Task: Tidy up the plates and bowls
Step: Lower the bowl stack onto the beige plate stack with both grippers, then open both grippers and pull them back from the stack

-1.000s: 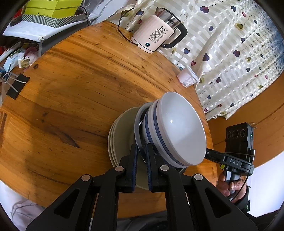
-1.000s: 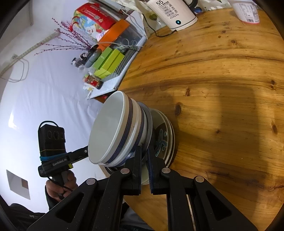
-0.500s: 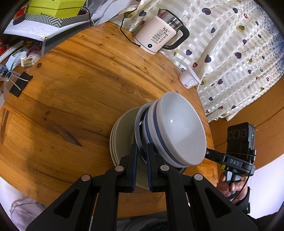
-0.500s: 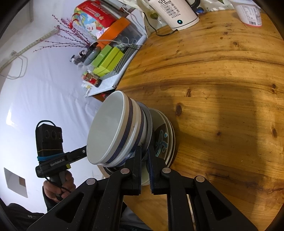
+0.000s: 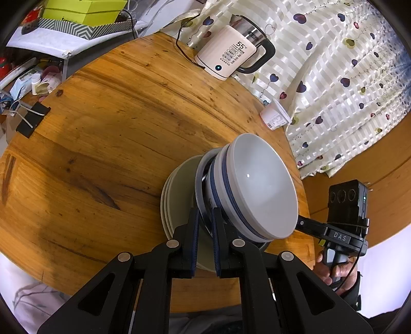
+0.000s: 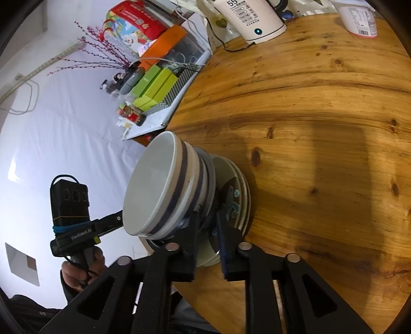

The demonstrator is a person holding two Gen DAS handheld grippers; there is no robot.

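A nest of blue-banded white bowls [image 5: 259, 190] [image 6: 151, 185] sits on a stack of pale plates [image 5: 177, 185] [image 6: 241, 195] near the front edge of the round wooden table [image 5: 102, 154]. My left gripper [image 5: 204, 226] is shut on the dark rim of the lowest bowl [image 5: 199, 179]. From the opposite side, my right gripper [image 6: 208, 228] is opening. The same bowl's rim [image 6: 212, 179] stands between its jaws, and the pads have come off it. The top plate shows a blue pattern [image 6: 231, 203].
A cream electric kettle [image 5: 231, 61] [image 6: 251, 18] with its cord stands at the table's far edge, and a white labelled cup [image 5: 274, 118] [image 6: 359, 18] is beside it. A binder clip [image 5: 30, 120] lies at the left edge. Beyond the table stands a shelf with green boxes [image 6: 154, 84].
The right gripper's jaws have parted from the bowl's rim. The left gripper stays shut, and the stack of bowls and plates has not moved.
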